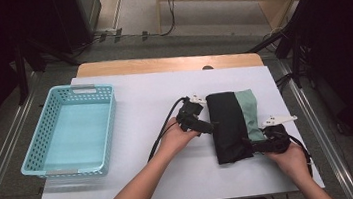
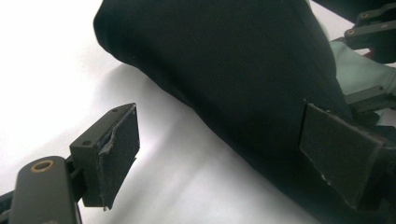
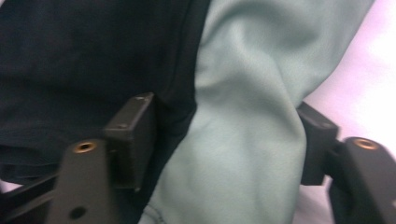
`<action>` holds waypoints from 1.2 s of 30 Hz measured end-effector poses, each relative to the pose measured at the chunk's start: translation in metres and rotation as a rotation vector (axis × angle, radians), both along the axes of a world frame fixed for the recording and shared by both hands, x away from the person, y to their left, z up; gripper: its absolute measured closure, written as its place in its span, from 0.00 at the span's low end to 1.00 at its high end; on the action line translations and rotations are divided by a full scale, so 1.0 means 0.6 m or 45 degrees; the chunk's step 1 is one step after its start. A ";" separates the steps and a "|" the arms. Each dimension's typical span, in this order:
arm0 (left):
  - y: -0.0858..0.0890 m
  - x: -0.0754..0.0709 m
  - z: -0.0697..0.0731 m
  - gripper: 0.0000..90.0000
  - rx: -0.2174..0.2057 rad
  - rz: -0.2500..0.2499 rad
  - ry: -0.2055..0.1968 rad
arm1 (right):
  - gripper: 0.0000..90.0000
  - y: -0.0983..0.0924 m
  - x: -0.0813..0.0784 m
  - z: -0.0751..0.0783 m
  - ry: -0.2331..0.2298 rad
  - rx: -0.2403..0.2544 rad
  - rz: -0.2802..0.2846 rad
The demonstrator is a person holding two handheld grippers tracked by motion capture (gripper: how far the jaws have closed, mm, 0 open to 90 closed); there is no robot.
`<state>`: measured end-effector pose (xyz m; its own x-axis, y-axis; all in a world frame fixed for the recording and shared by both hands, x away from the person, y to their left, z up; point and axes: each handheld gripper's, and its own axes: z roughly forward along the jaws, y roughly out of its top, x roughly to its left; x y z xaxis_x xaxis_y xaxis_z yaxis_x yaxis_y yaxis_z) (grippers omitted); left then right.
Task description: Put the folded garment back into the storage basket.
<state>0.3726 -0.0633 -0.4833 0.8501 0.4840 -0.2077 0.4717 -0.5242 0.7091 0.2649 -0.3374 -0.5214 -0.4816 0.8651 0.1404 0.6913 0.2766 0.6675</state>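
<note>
A folded garment, black (image 1: 227, 124) with a mint-green part (image 1: 250, 113), lies on the white sheet right of centre. My left gripper (image 1: 206, 125) is at its left edge. In the left gripper view the left gripper (image 2: 219, 154) stands open: one pad (image 2: 119, 154) hangs over the bare sheet and the other pad (image 2: 336, 154) lies against the black cloth (image 2: 224, 60). My right gripper (image 1: 259, 143) is at the garment's near right corner. In the right gripper view the right gripper (image 3: 224, 144) has the bunched green cloth (image 3: 247, 116) and the black hem pinched between its jaws.
A light-blue plastic basket (image 1: 82, 88) stands on the left of the white sheet (image 1: 139, 98), with nothing inside. The wooden table edge (image 1: 160, 63) runs along the back. Cables trail from both grippers toward the person. Dark stands flank the table.
</note>
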 end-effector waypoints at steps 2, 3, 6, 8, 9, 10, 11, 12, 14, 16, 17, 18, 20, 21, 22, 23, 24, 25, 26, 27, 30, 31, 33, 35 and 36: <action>-0.007 0.000 -0.004 0.15 0.018 -0.005 0.005 | 0.44 0.001 -0.001 0.001 0.006 0.005 0.002; -0.009 0.001 -0.006 0.15 0.025 -0.009 0.009 | 0.46 0.001 -0.001 0.001 0.009 0.010 0.002; -0.015 0.003 -0.011 0.15 0.025 -0.011 0.014 | 0.55 0.003 -0.001 0.002 0.015 0.024 0.012; -0.018 0.004 -0.013 0.15 0.029 -0.011 0.012 | 0.60 0.005 -0.002 0.003 0.030 0.038 0.012; -0.020 0.004 -0.014 0.15 0.026 -0.006 0.013 | 0.63 0.006 -0.001 0.003 0.038 0.046 0.009; -0.021 0.005 -0.015 0.15 0.026 -0.005 0.013 | 0.65 0.006 -0.001 0.003 0.044 0.050 0.011; -0.022 0.007 -0.016 0.15 0.024 -0.002 0.015 | 0.67 0.006 -0.001 0.004 0.052 0.061 0.006; -0.024 0.007 -0.017 0.15 0.011 0.005 0.021 | 0.69 0.006 0.000 0.004 0.061 0.070 0.007; -0.025 0.009 -0.020 0.15 0.004 0.005 0.022 | 0.72 0.006 0.000 0.004 0.076 0.082 0.003; -0.028 0.011 -0.024 0.16 0.005 0.012 0.025 | 0.77 0.007 0.001 0.006 0.098 0.086 -0.001; -0.029 0.012 -0.026 0.16 0.000 0.015 0.032 | 0.79 0.009 0.001 0.007 0.107 0.087 0.000; -0.029 0.013 -0.027 0.16 -0.009 0.015 0.041 | 0.80 0.012 0.001 0.009 0.114 0.080 -0.005; -0.029 0.015 -0.029 0.17 -0.024 0.010 0.051 | 0.82 0.014 0.001 0.011 0.111 0.057 0.000; -0.029 0.017 -0.031 0.18 -0.035 0.009 0.063 | 0.82 0.016 0.001 0.012 0.117 0.057 -0.006; -0.030 0.018 -0.033 0.19 -0.049 0.011 0.083 | 0.83 0.017 0.001 0.013 0.125 0.051 -0.007; -0.030 0.019 -0.036 0.22 -0.063 0.011 0.104 | 0.83 0.018 0.002 0.014 0.129 0.047 -0.009; -0.030 0.019 -0.038 0.24 -0.066 0.005 0.120 | 0.83 0.019 0.002 0.015 0.133 0.046 -0.013; -0.031 0.019 -0.039 0.27 -0.067 0.001 0.131 | 0.84 0.021 0.002 0.016 0.134 0.036 -0.015; -0.032 0.019 -0.041 0.31 -0.070 -0.004 0.142 | 0.84 0.022 0.002 0.017 0.137 0.023 -0.018; -0.033 0.018 -0.041 0.34 -0.070 -0.002 0.148 | 0.84 0.023 0.002 0.018 0.138 0.019 -0.018; -0.036 0.016 -0.041 0.41 -0.068 0.012 0.152 | 0.85 0.025 0.004 0.019 0.149 0.017 -0.028; -0.037 0.016 -0.041 0.45 -0.060 0.021 0.157 | 0.85 0.025 0.004 0.020 0.157 0.018 -0.030; -0.037 0.015 -0.040 0.55 -0.054 0.034 0.165 | 0.85 0.025 0.006 0.022 0.169 0.018 -0.032; -0.038 0.014 -0.040 0.65 -0.054 0.033 0.168 | 0.85 0.025 0.007 0.024 0.192 0.030 -0.038; -0.039 0.013 -0.040 0.70 -0.057 0.033 0.172 | 0.86 0.026 0.007 0.025 0.197 0.028 -0.038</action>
